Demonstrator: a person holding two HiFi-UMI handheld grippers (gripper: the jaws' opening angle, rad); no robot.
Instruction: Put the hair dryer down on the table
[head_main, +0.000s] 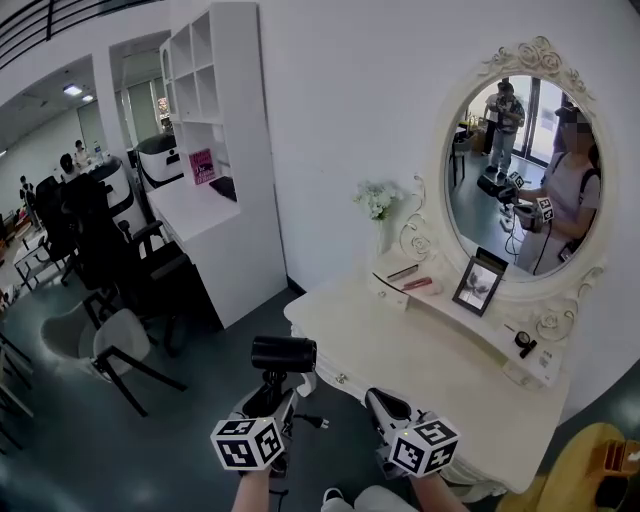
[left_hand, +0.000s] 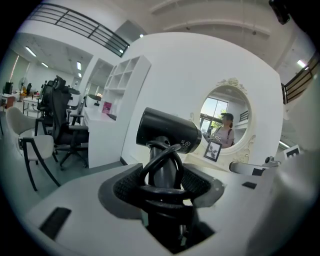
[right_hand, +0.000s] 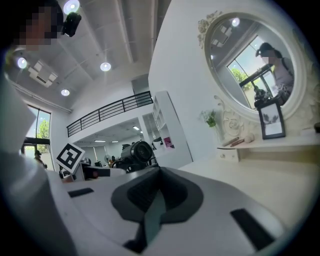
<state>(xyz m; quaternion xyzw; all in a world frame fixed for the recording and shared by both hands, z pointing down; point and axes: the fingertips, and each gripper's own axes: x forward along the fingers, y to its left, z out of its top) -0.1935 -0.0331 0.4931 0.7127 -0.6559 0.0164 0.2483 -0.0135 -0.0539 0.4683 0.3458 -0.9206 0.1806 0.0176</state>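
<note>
The black hair dryer (head_main: 283, 354) stands upright with its handle between the jaws of my left gripper (head_main: 270, 388), which is shut on it. It hangs in the air just off the front left corner of the white dressing table (head_main: 440, 375). In the left gripper view the hair dryer (left_hand: 167, 131) points toward the mirror, a loop of its cord wrapped round the handle at my left gripper (left_hand: 162, 184). My right gripper (head_main: 384, 402) is over the table's front edge, shut and holding nothing. In the right gripper view its pads (right_hand: 156, 196) meet, with the hair dryer (right_hand: 136, 152) to the left.
An oval mirror (head_main: 522, 175) rises behind the table. On its raised shelf stand a picture frame (head_main: 478, 282), a flower vase (head_main: 380, 208) and a pink item (head_main: 418, 284). A white shelf unit (head_main: 215, 150) and office chairs (head_main: 110, 340) are at left, a yellow stool (head_main: 585, 470) at right.
</note>
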